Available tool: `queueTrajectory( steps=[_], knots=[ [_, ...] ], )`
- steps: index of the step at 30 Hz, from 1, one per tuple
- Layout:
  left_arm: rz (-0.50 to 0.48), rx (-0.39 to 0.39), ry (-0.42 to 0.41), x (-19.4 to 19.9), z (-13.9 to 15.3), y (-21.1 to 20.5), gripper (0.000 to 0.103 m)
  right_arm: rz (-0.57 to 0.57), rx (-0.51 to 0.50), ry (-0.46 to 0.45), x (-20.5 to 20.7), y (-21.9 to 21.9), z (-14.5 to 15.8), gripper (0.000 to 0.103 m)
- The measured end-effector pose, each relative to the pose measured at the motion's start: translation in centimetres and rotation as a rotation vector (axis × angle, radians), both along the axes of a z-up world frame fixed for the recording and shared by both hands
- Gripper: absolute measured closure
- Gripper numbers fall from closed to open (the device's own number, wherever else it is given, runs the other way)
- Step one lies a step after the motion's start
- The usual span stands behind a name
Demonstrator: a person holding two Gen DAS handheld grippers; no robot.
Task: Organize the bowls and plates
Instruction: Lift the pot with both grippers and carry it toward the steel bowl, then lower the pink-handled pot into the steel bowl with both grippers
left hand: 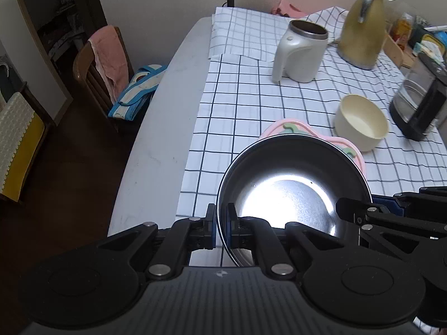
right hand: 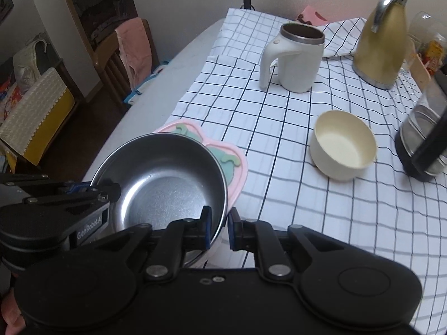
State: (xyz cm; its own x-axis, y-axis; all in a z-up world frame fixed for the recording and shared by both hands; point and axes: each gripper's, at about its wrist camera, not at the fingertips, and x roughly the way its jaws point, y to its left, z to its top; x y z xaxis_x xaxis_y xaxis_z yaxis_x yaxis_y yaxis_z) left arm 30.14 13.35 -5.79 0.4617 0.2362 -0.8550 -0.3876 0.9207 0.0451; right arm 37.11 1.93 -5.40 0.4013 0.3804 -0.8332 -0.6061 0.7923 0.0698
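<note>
The left claw (left hand: 222,224) pinches the near-left rim of the steel bowl (left hand: 290,184), one finger inside and one outside. The right claw (right hand: 219,227) straddles the opposite rim, its fingers close about the wall, though whether they touch it I cannot tell. Between both claws the bowl sits over a pink plate (right hand: 237,164). Ahead and right of the right claw stands a cream bowl (right hand: 343,145) on the checked desk (right hand: 279,117).

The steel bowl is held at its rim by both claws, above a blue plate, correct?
Not quite: the plate under the steel bowl is pink, as the right wrist view shows. The left claw and the right claw do each grip its rim.
</note>
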Motion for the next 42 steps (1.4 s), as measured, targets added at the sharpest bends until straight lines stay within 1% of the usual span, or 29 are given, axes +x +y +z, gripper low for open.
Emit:
queueTrajectory(
  steps=[7, 10, 14, 17, 22, 24, 28, 36, 42],
  knots=[
    [-0.044, 0.001, -0.026, -5.5, 3.0, -3.3, 0.098, -0.029, 0.021, -0.016, -5.7, -3.1, 3.2, 0.090],
    [-0.055, -0.005, -0.023, -7.8, 3.7, -4.6, 0.098, -0.036, 0.017, -0.032, -8.3, -4.5, 4.1, 0.091],
    [-0.077, -0.045, -0.015, -11.2, 4.0, -6.1, 0.098, -0.049, 0.012, -0.035, -11.7, -6.3, 4.7, 0.091],
    [-0.087, -0.042, -0.003, -13.7, 3.7, -7.4, 0.097, -0.056, 0.011, -0.020, -14.0, -7.6, 4.3, 0.091],
    [-0.096, -0.045, -0.006, -17.5, 3.2, -9.2, 0.097, -0.071, 0.019, 0.009, -18.0, -9.5, 3.4, 0.090],
    [-0.105, -0.048, 0.004, -18.8, 2.7, -9.9, 0.097, -0.077, 0.029, 0.027, -19.2, -10.4, 2.7, 0.090],
    [-0.116, -0.049, 0.010, -20.8, 1.5, -11.1, 0.097, -0.091, 0.030, 0.035, -21.7, -11.9, 1.6, 0.090],
    [-0.144, -0.062, 0.052, -23.2, -1.5, -12.4, 0.097, -0.106, 0.019, 0.067, -24.1, -13.4, -1.3, 0.090],
    [-0.152, -0.064, 0.063, -23.8, -3.3, -12.6, 0.097, -0.096, -0.008, 0.050, -25.3, -13.5, -3.4, 0.090]
  ],
)
